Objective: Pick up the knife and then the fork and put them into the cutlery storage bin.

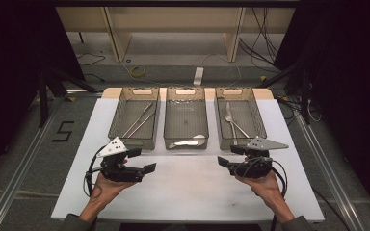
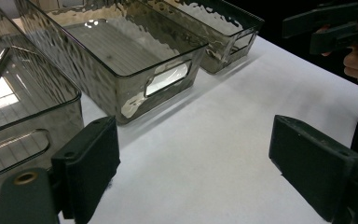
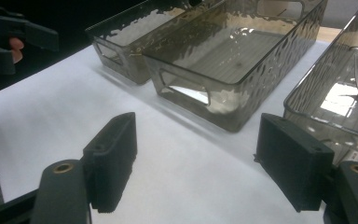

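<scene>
White table point(image 1: 188, 192): three smoky plastic bins in a row at far edge. Left bin point(image 1: 134, 118) has chopsticks, middle bin point(image 1: 186, 118) a spoon, right bin point(image 1: 239, 118) forks point(image 1: 231, 120). Left gripper point(image 1: 142, 161) and right gripper point(image 1: 229, 156) near front edge, well apart, both wide open, holding nothing.

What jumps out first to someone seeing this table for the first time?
Three smoky see-through bins stand in a row at the table's far side: the left bin holds chopsticks, the middle bin a pale spoon, the right bin forks. Nearer, over the white tabletop, a person holds the left hand-held gripper and the right hand-held gripper, both open and empty, pointing toward each other.
</scene>
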{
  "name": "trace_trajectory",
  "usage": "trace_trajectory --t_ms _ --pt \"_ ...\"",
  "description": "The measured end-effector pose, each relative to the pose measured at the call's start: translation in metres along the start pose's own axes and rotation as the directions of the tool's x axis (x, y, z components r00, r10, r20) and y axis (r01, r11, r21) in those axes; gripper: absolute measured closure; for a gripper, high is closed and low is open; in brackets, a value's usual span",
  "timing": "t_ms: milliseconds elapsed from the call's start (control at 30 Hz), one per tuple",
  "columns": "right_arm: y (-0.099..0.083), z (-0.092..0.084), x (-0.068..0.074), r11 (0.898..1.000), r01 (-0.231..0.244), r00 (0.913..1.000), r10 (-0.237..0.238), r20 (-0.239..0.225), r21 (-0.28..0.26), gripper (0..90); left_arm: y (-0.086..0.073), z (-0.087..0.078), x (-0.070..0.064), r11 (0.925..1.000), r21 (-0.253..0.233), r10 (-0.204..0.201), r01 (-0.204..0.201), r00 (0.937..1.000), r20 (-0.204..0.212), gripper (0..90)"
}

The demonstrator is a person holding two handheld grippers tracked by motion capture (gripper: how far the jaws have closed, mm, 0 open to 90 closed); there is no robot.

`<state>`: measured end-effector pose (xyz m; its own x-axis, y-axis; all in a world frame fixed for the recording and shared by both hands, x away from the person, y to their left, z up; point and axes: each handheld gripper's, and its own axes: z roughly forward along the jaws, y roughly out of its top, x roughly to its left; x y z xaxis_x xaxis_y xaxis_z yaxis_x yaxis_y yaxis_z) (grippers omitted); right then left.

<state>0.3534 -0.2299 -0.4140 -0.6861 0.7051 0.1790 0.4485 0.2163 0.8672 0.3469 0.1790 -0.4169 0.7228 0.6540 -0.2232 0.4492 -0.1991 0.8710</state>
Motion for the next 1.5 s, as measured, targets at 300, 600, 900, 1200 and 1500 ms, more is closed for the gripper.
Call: trace_trajectory --t_ms 300,600,900,1200,1500 --pt "-0.016 -0.013 0.007 0.999 -0.003 1.0000 0.003 -0.003 -0.032 25.7 -0.001 0.000 0.000 0.9999 0.000 -0.017 0.017 0.9996 0.024 15.6" --pt "-0.026 -0.022 0.009 0.999 -0.003 0.9998 0.004 0.017 -0.036 23.2 -0.002 -0.002 -0.001 0.9998 0.005 -0.019 0.019 0.9993 0.031 15.7" --pt "-0.030 -0.024 0.008 0.999 -0.008 0.9995 0.009 0.030 -0.037 22.1 -0.003 -0.001 -0.003 0.9998 0.004 -0.017 0.017 0.9991 0.040 15.7" --pt "-0.030 -0.025 0.009 0.999 -0.006 0.9995 0.007 0.032 -0.041 22.1 -0.003 -0.001 -0.003 0.9998 0.001 -0.021 0.020 0.9992 0.035 15.7" --pt "-0.030 -0.024 0.009 0.999 -0.003 0.9994 0.004 0.034 -0.042 22.0 -0.003 -0.001 -0.002 0.9998 0.000 -0.021 0.021 0.9992 0.033 15.7"
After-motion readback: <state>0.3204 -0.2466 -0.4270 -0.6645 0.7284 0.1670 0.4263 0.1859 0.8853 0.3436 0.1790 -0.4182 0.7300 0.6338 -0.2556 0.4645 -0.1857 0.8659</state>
